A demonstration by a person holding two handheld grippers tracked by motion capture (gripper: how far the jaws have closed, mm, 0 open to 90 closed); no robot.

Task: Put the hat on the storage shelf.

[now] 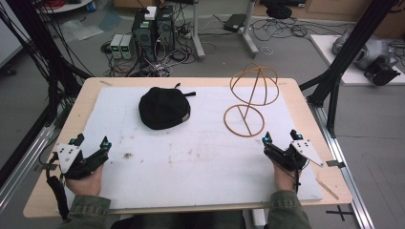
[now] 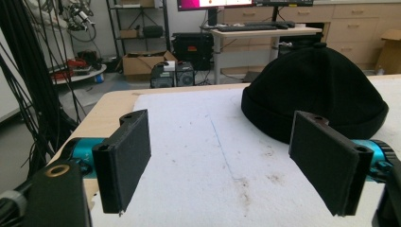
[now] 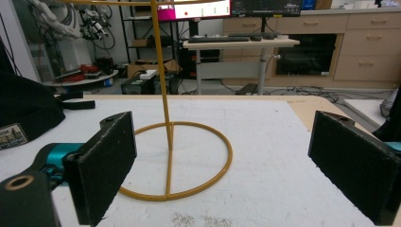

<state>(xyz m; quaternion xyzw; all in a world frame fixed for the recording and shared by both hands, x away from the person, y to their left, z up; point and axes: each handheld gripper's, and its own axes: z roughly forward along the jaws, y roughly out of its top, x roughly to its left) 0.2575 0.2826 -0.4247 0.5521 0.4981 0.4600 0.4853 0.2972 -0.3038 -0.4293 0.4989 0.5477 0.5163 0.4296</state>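
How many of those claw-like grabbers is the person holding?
2. The left gripper sits at the near left edge of the white mat, the right gripper at the near right, just before the wire hat stand.

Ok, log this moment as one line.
left claw: open, empty | right claw: open, empty | black cap: on white mat, untouched | wire hat stand: upright, before right claw
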